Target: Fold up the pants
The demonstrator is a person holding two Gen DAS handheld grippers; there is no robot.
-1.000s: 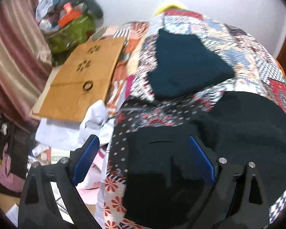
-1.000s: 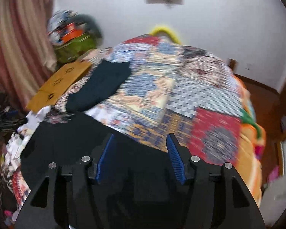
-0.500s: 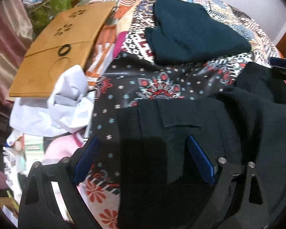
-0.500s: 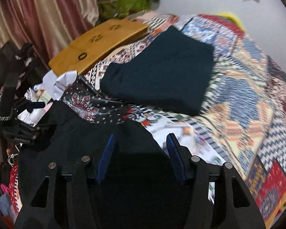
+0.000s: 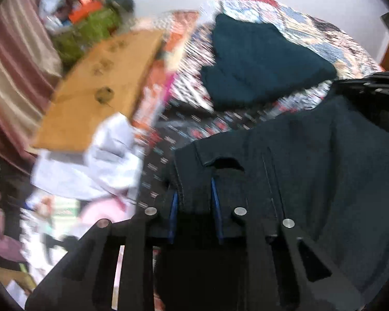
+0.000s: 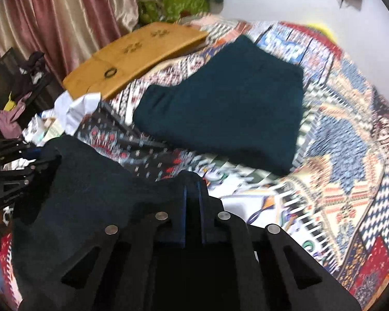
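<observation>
Black pants [image 5: 311, 160] lie spread on the patchwork quilt at the near edge of the bed. In the left wrist view my left gripper [image 5: 194, 181] has its jaws closing, and its blue pads pinch the waistband by the pocket flap. My right gripper [image 6: 192, 184] is shut on a raised fold of the same black pants [image 6: 90, 186]. Each gripper shows in the other's view: the left gripper [image 6: 15, 165] at the far left edge, the right gripper [image 5: 370, 85] at the far right. A folded dark teal pair [image 6: 225, 108] rests farther back on the quilt.
The quilt [image 6: 337, 129] covers the bed. A wooden board [image 6: 142, 51] leans at the bed's left side, with crumpled white cloth [image 6: 77, 106] below it. A curtain [image 6: 51, 13], a green bag [image 6: 173, 2] and loose clutter fill the left.
Both grippers went from wide open to closed on the black pants. The left one sank toward the waistband. The right one swung left across the bed and came down.
</observation>
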